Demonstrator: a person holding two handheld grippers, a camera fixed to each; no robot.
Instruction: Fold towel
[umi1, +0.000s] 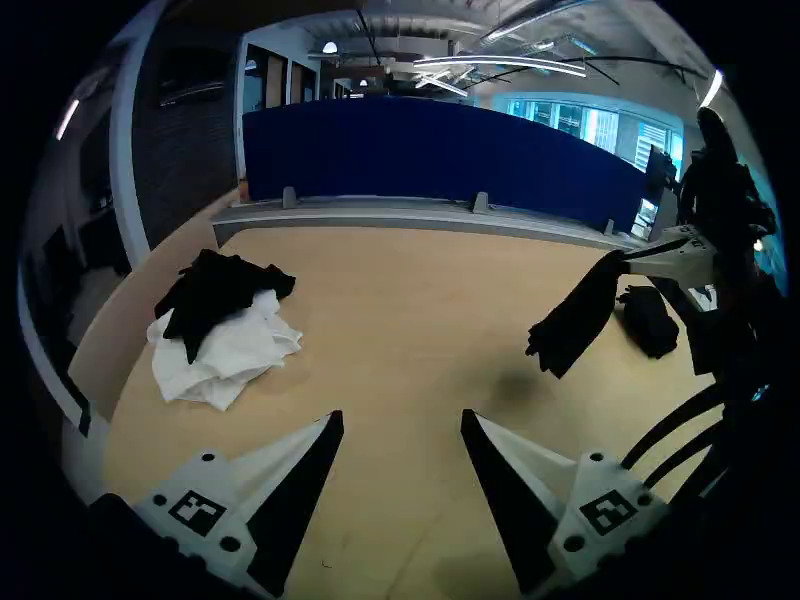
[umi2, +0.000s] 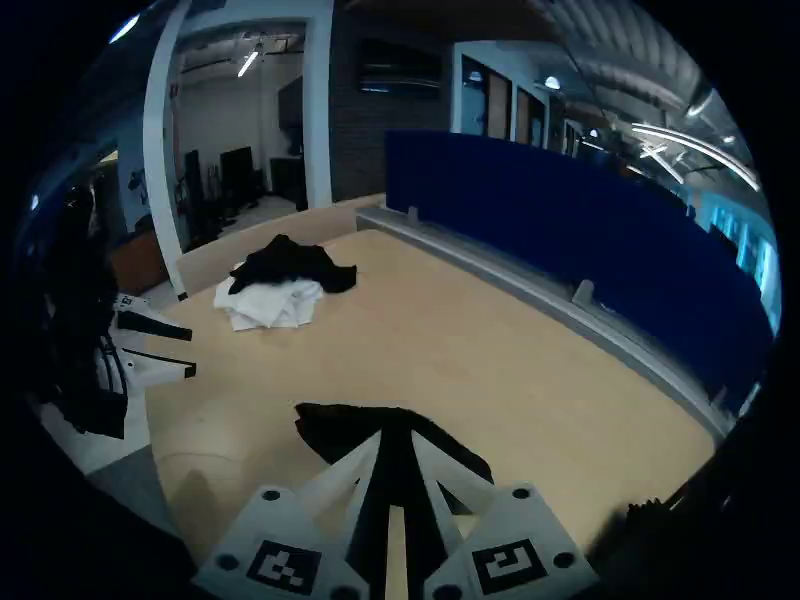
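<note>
We see right gripper at bottom centre: white fingers with black inner faces, drawn close together, pinching black cloth towel. Towel spreads to both sides of fingertips, over light wooden table. Farther across table we note heap of white and black cloths, black on top. At left edge, left gripper, fingers apart. Long blue partition panel runs along table's far side.

Two grippers: left gripper, right gripper. One black towel. One black-and-white cloth heap, far left. One dark bundle. One blue partition.
</note>
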